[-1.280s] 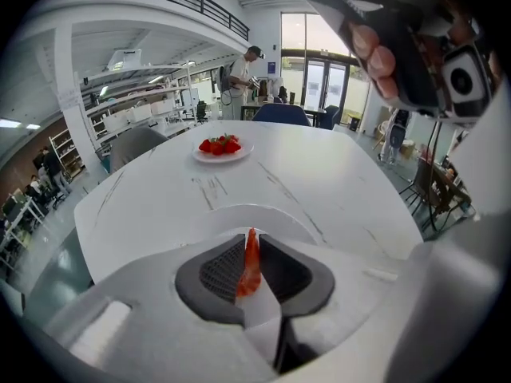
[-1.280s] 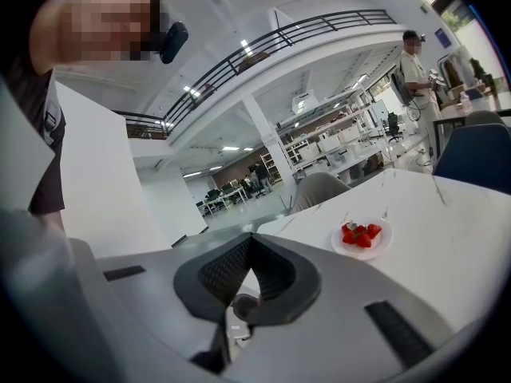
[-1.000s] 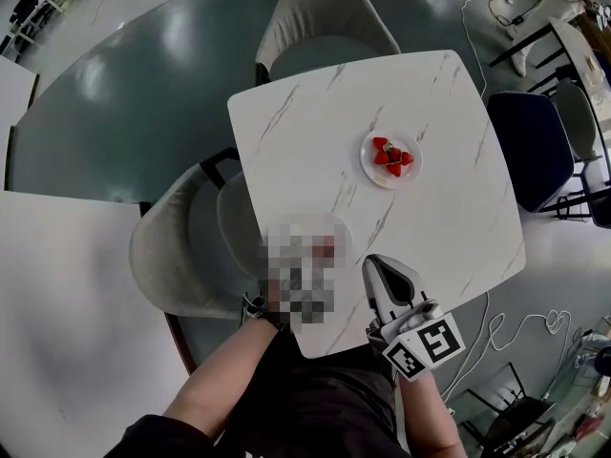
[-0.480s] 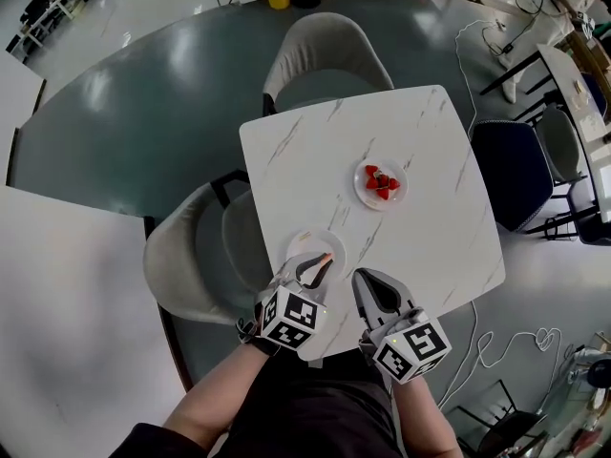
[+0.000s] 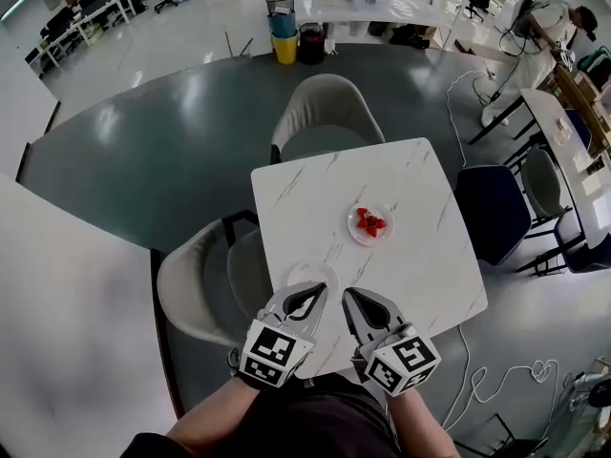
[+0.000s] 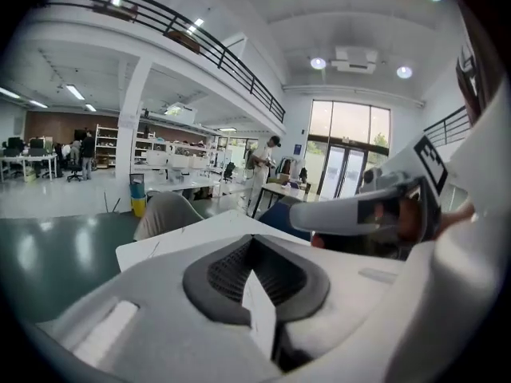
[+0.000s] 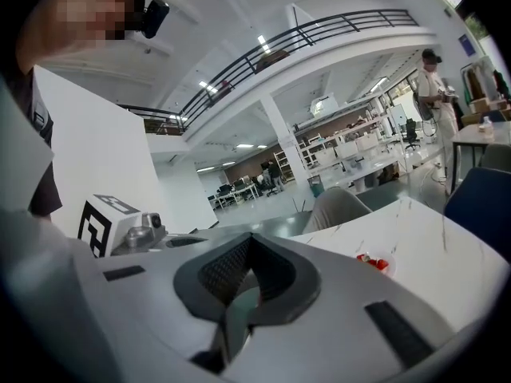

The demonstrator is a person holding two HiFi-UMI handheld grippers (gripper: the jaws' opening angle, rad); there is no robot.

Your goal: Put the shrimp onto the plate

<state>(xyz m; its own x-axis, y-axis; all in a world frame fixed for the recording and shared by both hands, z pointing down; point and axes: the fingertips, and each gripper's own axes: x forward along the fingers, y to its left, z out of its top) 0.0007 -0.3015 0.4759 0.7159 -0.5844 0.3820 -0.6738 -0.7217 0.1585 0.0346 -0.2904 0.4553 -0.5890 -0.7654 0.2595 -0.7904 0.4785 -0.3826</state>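
In the head view a small white plate (image 5: 369,225) with red pieces of food sits mid-table on the white marble table (image 5: 420,256). A second, nearer plate (image 5: 304,273) lies at the table's front, partly hidden by my left gripper (image 5: 320,288); I cannot see what is on it. My right gripper (image 5: 347,295) hangs beside the left one over the front edge. Both look shut, with nothing between the jaws. The left gripper view shows its pads (image 6: 239,274) meeting. In the right gripper view the red-food plate (image 7: 375,263) lies ahead to the right.
A grey chair (image 5: 325,113) stands at the table's far side, another grey chair (image 5: 196,284) at its left, and a dark blue chair (image 5: 492,213) at its right. A person (image 5: 549,12) stands by desks far off. Cables (image 5: 496,380) lie on the floor.
The head view has pulled back and up, so the table looks smaller. Both grippers have drawn back toward the front edge. The orange piece seen on the near plate is now hidden.
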